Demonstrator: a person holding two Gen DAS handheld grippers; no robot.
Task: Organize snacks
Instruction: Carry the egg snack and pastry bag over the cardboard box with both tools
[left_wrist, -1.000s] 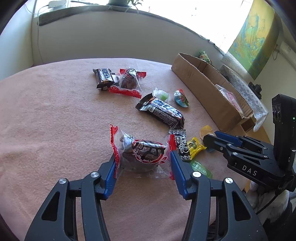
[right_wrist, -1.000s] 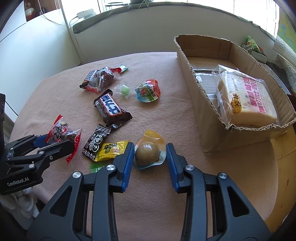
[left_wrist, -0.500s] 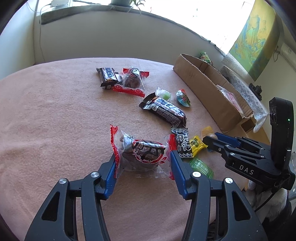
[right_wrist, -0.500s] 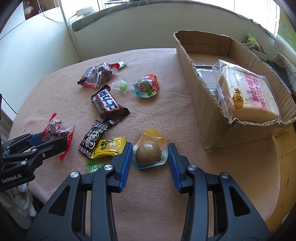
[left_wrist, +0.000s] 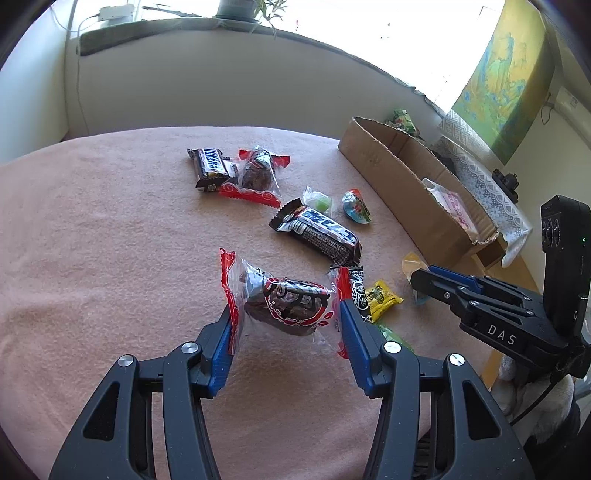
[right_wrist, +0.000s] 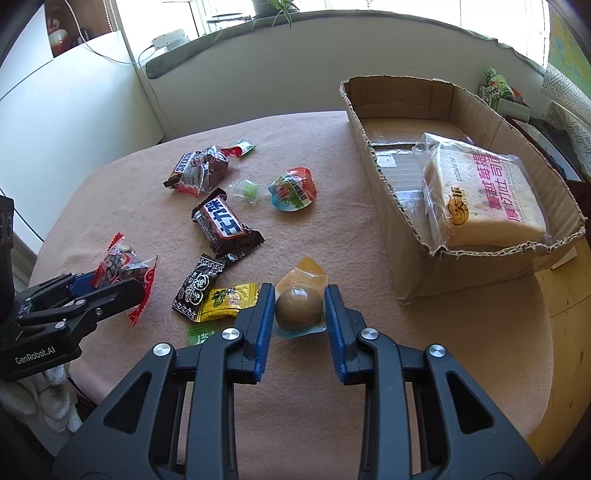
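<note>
closing right gripper (right_wrist: 300, 308) now pinches the egg pouch (right_wrist: 298, 308); left gripper (left_wrist: 284, 314) clamps a date packet (left_wrist: 284, 304) beside yellow candy (left_wrist: 380, 295).

Both wrist cameras close, angled down over desk (left_wrist: 110, 240); shared: scattered snacks, cardboard box (right_wrist: 424, 258), each other's tongs.

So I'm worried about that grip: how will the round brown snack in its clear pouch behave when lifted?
The brown snack looks round and firm, so it may squirt from the right gripper. Its glossy pouch probably slides; the loose orange end likely flops.
</note>
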